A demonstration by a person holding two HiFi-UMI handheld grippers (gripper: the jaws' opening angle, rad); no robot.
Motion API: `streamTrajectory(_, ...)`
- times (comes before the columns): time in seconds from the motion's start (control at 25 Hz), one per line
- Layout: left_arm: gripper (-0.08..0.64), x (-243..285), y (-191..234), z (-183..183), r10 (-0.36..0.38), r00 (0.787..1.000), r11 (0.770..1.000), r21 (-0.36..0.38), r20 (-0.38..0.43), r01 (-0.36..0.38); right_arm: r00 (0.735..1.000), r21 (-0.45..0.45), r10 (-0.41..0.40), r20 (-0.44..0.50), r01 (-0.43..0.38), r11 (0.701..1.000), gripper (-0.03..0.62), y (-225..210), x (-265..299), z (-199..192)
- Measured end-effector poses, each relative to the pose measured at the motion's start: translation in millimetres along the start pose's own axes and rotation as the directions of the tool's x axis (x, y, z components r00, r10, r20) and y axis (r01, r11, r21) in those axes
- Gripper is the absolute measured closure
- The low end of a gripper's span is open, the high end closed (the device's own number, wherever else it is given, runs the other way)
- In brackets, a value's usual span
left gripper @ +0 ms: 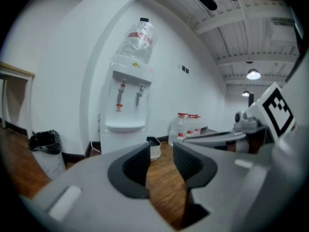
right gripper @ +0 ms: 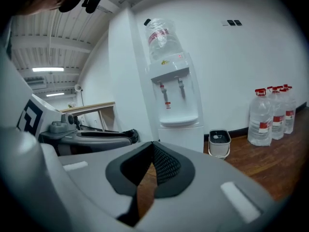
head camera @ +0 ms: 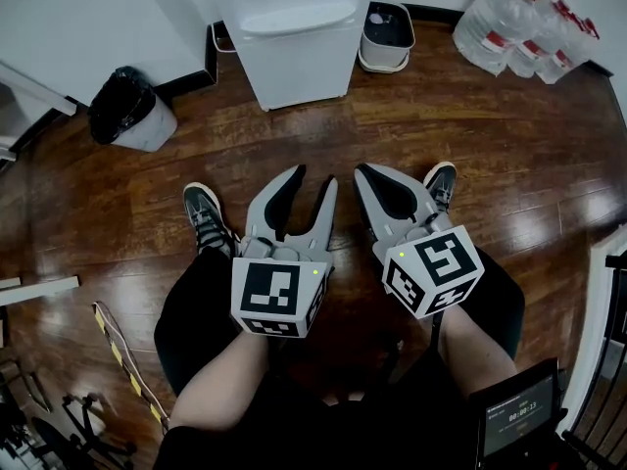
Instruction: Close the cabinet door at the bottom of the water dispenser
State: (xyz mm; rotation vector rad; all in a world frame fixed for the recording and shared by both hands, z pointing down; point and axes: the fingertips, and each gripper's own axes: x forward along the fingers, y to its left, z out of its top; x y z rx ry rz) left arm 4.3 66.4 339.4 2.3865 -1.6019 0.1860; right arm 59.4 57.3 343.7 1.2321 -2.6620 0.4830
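Cabinet door (head camera: 299,74) at the water dispenser (head camera: 292,23) base stands well ahead of both grippers across the wood floor (head camera: 441,116). The left gripper (head camera: 313,176) has its jaws apart and empty; the right gripper (head camera: 364,172) has its jaws together on nothing.

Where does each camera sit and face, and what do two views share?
Head view: on the head, looking steeply down; shows forearms, shoes, left gripper, right gripper.
Left gripper view: on the left gripper, faces water dispenser between parted jaws.
Right gripper view: on the right gripper, faces it over closed jaws.
Shared: both gripper views show the water dispenser and the other gripper.
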Motion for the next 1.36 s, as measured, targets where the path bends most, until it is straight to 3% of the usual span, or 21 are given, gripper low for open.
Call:
streamTrajectory(0.36,0.393,-2.5,-21.6,-4.6,-0.048,0.999,0.999,0.015,-0.019,0.048,0.999,0.003,0.012,0.047,-0.012,1.0,0.588,-0.4,-15.0,2.2)
streamTrajectory(0.84,0.393,2.2,-16.8,-6.6,-0.035,0.999,0.999,0.042,-0.008,0.035,0.999,0.007,0.007,0.046,-0.008,1.0,0.588,-4.0,-13.3,1.7)
streamTrajectory(1.36,0.393,0.9,-23.3,-7.7,-0.049,0.999,0.999,0.012,-0.024,0.049,0.999,-0.002,0.006,0.038,-0.006,1.0,0.588,-2.0,-15.5,-0.8)
